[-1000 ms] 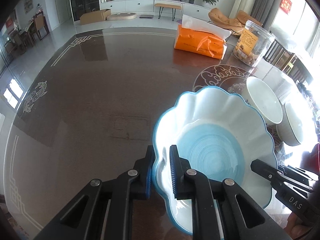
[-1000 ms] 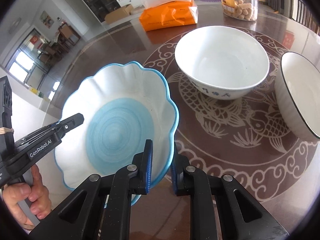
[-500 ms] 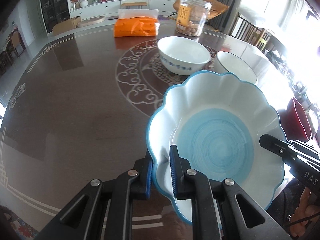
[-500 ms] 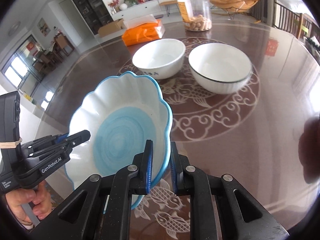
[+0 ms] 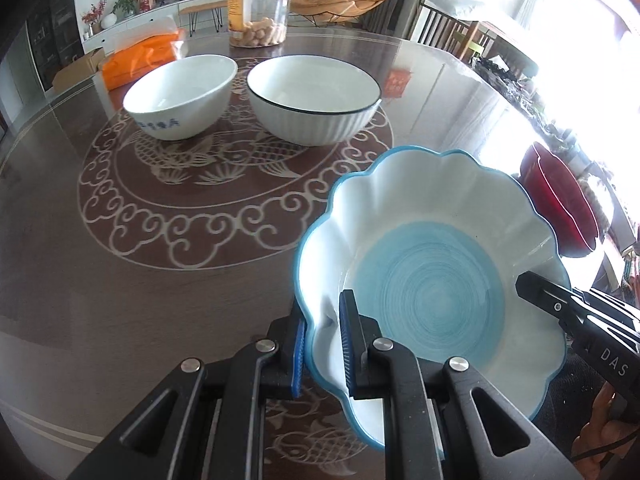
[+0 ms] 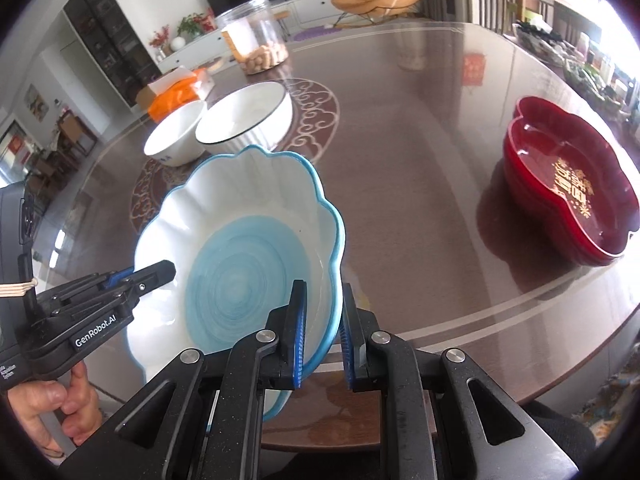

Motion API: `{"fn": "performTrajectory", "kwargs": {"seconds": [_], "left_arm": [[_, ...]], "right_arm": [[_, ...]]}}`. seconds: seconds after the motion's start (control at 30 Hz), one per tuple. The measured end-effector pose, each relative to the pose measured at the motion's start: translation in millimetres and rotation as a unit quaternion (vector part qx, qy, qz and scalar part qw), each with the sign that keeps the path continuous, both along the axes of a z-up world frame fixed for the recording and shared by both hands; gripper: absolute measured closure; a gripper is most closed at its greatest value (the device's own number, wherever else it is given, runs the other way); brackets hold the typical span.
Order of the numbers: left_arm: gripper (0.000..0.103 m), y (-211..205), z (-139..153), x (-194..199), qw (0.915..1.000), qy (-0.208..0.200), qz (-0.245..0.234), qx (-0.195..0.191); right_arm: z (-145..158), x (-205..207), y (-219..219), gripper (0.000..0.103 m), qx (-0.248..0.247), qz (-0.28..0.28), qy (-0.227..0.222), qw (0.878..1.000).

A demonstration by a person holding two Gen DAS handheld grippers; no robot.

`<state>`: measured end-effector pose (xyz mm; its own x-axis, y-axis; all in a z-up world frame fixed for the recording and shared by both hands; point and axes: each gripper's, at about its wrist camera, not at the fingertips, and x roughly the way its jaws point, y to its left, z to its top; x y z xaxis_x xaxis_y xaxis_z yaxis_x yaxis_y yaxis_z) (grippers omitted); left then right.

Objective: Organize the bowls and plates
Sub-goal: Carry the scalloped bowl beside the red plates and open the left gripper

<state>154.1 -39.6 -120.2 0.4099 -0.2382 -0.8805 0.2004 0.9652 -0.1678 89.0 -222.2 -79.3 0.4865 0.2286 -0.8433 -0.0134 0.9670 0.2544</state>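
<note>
We carry the scalloped blue-rimmed plate (image 5: 428, 264) above the near edge of the counter (image 5: 200, 280), each hand-held gripper pinching an opposite side of its rim. The left hand-held gripper (image 5: 322, 346) is closed narrow on the left rim and the right hand-held gripper (image 6: 323, 332) likewise on the right rim, which we judge steadies the wide, shallow piece against tipping. In the left wrist view the two white bowls, one plain (image 5: 180, 94) and one dark-rimmed (image 5: 312, 100), stand just beside each other on the carp medallion, with a cookie jar (image 5: 260, 8) behind. Only the right wrist view shows fully the red plates (image 6: 568, 196), stacked well apart to the right: in our judgement a likely destination.
</note>
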Motion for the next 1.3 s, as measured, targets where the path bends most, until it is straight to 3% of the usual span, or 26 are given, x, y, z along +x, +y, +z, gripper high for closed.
{"fn": "performTrajectory", "kwargs": {"seconds": [0.27, 0.43, 0.5, 0.53, 0.57, 0.63, 0.7, 0.77, 1.0, 1.2, 1.3], "left_arm": [[0.089, -41.0, 1.5, 28.4, 0.9997, -0.023, -0.007, 0.01], [0.088, -50.4, -0.1, 40.7, 0.9989, -0.038, -0.006, 0.027], [0.085, -47.4, 0.6, 38.5, 0.9989, -0.037, -0.008, 0.027], [0.085, -45.5, 1.1, 37.0, 0.9989, -0.038, -0.009, 0.027], [0.085, -43.2, 2.0, 35.1, 0.9989, -0.038, -0.007, 0.029], [0.075, -37.2, 4.2, 33.2, 0.9991, -0.036, 0.0, 0.022], [0.045, -27.4, 9.0, 28.3, 0.9987, -0.045, 0.014, 0.02], [0.032, -19.7, 15.7, 21.2, 0.997, -0.066, 0.029, 0.026], [0.019, -1.4, 26.6, -11.2, 0.9896, -0.11, 0.04, 0.083], [0.019, 14.0, 23.2, -30.9, 0.991, -0.085, 0.053, 0.088], [0.019, 16.6, 20.9, -35.6, 0.989, -0.074, 0.06, 0.112]], "right_arm": [[-27.0, 22.9, -49.2, 0.087, 0.014, -0.034, 0.007, 0.999], [-27.9, 38.2, -59.7, 0.084, 0.031, -0.045, -0.007, 0.998], [-25.3, 39.3, -59.1, 0.074, 0.021, -0.048, -0.012, 0.999], [-23.1, 38.0, -58.0, 0.053, 0.015, -0.048, -0.016, 0.999], [-20.3, 34.8, -57.2, 0.04, 0.01, -0.049, -0.025, 0.998], [-17.0, 26.5, -58.6, 0.039, -0.003, -0.054, -0.038, 0.998], [-16.1, 20.4, -60.3, 0.039, -0.004, -0.066, -0.044, 0.997], [-14.2, 10.5, -64.4, 0.039, -0.008, -0.084, -0.06, 0.995], [-5.4, -34.4, -63.2, 0.038, -0.054, -0.135, -0.129, 0.981], [-0.9, -51.5, -57.4, 0.037, -0.074, -0.143, -0.149, 0.976], [0.4, -55.1, -55.4, 0.037, -0.086, -0.139, -0.156, 0.974]]}}
